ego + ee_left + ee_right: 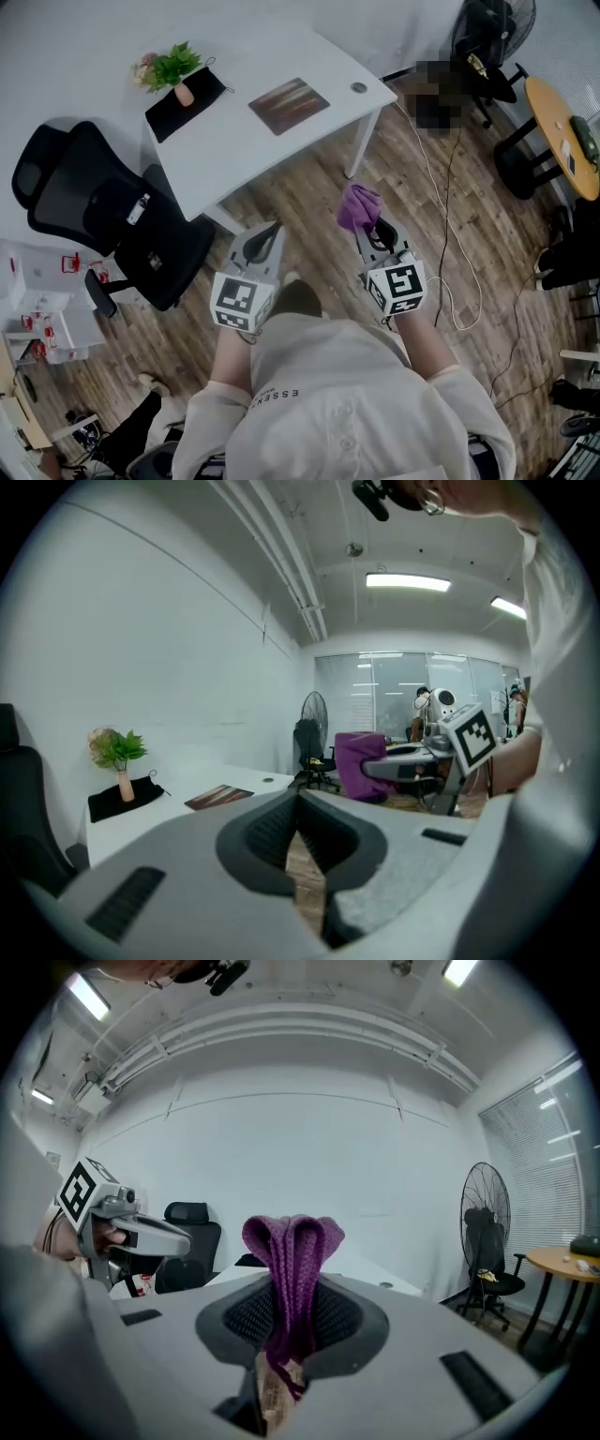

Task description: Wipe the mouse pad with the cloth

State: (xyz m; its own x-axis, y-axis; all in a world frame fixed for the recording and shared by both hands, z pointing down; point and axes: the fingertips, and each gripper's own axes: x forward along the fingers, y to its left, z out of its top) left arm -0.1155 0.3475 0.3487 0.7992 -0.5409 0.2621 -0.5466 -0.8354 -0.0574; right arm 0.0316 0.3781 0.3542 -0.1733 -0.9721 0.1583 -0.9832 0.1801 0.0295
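A purple cloth (358, 206) (292, 1269) (360, 765) is pinched upright in my right gripper (368, 228) (291, 1330), whose jaws are shut on it. My left gripper (266, 239) (298, 841) is shut with nothing in it. Both grippers hover over the wooden floor, short of the white desk (234, 131). A reddish-brown mouse pad (289, 104) (218, 797) lies flat on the desk, far from both grippers. A black pad (185, 103) (125, 798) with a small potted plant (173, 71) (119, 757) on it sits at the desk's left.
A black office chair (103, 211) stands left of the desk. A standing fan (487, 37) (486, 1241) and a round wooden table (564, 131) are at the right. Cables (450, 216) trail across the floor. White boxes (47, 309) sit at the far left.
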